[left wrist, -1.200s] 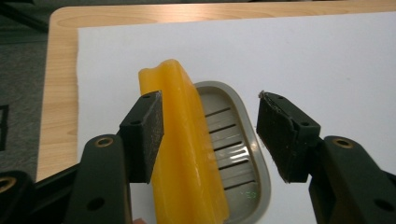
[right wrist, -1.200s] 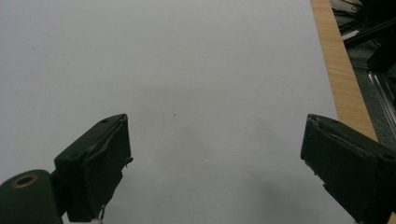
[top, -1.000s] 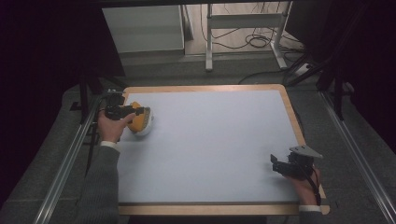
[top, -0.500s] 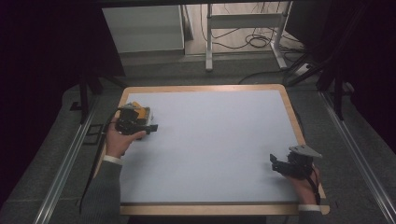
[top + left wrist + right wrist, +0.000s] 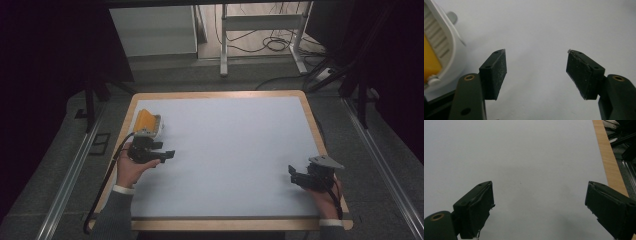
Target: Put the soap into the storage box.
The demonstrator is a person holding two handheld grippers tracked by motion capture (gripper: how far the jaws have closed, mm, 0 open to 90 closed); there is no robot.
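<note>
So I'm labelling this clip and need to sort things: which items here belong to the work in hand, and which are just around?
In the job:
- yellow and white object, near the table's left edge
- left tongs, open, beside it and not touching
- right tongs, open, over bare tabletop

Just around:
- table
- metal frame legs and cables on the floor beyond

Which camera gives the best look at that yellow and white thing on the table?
The high view: it shows the whole yellow and white thing lying near the table's left edge, just beyond the left gripper. The left gripper view catches a close slice of it at its left edge. The right gripper view looks across bare table.
</note>
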